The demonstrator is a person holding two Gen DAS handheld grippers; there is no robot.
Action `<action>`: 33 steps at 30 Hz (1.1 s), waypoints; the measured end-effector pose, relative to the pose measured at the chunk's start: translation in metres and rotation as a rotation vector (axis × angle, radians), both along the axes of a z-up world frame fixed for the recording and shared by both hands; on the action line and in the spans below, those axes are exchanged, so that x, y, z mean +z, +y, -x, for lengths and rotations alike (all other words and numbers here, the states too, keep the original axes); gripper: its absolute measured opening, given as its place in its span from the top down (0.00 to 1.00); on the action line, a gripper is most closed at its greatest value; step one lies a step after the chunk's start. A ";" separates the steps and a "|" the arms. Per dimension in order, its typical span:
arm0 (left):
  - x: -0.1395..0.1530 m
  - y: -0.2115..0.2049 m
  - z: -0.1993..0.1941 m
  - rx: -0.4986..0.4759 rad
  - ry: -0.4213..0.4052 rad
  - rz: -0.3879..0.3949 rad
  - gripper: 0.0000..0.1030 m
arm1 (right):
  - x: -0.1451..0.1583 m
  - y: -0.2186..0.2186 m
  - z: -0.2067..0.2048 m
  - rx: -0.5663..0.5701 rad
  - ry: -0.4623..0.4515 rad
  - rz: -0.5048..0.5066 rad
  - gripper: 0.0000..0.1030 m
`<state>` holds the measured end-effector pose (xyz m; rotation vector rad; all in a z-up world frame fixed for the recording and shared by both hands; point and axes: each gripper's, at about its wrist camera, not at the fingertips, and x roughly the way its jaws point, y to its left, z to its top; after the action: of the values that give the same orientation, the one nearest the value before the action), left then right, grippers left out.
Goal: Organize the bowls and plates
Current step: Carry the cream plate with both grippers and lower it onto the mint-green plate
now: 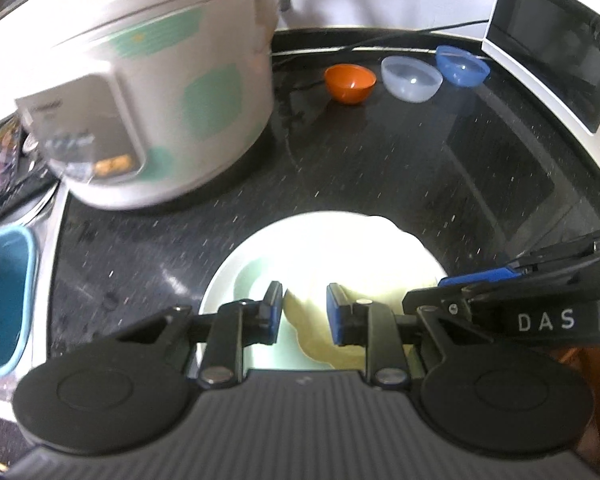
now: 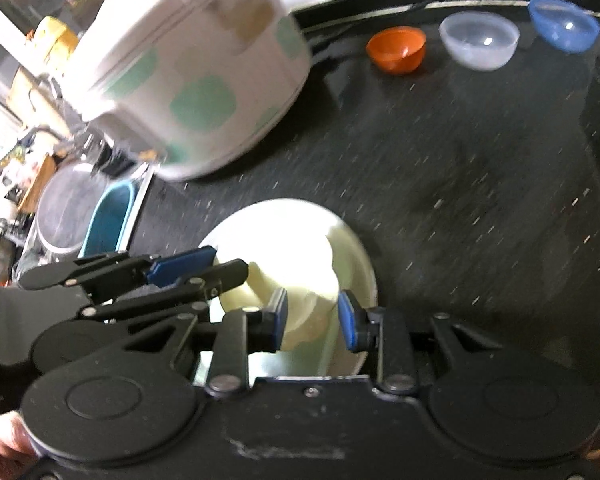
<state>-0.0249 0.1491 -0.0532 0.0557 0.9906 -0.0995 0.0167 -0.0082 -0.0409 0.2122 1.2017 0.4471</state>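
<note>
A round white plate (image 1: 236, 276) with a cream wavy-edged plate (image 1: 320, 336) lying in it hangs just above the black counter (image 1: 380, 168). My left gripper (image 1: 305, 312) is shut on the near rim of the stacked plates. My right gripper (image 2: 312, 320) is shut on the cream plate's rim (image 2: 300, 312) from the other side; it enters the left wrist view at the right (image 1: 460, 280). Along the back stand an orange bowl (image 1: 350, 82), a clear bowl (image 1: 411, 78) and a blue bowl (image 1: 462, 65), all upright and apart from the grippers.
A white rice cooker (image 1: 152, 92) with green patches fills the back left. A white microwave (image 1: 560, 52) lines the right edge. A teal tub (image 1: 4, 300) sits off the counter's left edge, beside a metal pot (image 2: 64, 208). A black cable (image 1: 420, 36) runs behind the bowls.
</note>
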 end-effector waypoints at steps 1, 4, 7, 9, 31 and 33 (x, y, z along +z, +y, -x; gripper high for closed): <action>-0.002 0.004 0.003 0.004 0.008 0.000 0.78 | -0.001 0.002 0.002 0.006 0.007 0.002 0.72; -0.008 0.012 0.008 0.009 0.027 0.006 0.78 | -0.004 0.013 0.007 0.019 0.021 0.011 0.72; -0.015 0.017 0.010 0.006 0.037 0.013 0.78 | -0.007 0.020 0.007 0.019 0.025 0.024 0.72; -0.018 0.019 0.010 -0.001 0.040 0.012 0.78 | -0.010 0.025 0.006 0.013 0.029 0.032 0.72; -0.002 0.041 0.023 -0.035 -0.097 0.006 0.04 | 0.003 0.014 0.017 -0.016 -0.065 0.076 0.16; 0.003 0.042 0.026 -0.036 -0.125 0.010 0.01 | 0.008 0.011 0.019 -0.010 -0.086 0.079 0.04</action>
<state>-0.0513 0.1911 -0.0502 0.0700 0.8640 -0.1327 -0.0021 0.0032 -0.0327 0.1298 1.1317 0.3947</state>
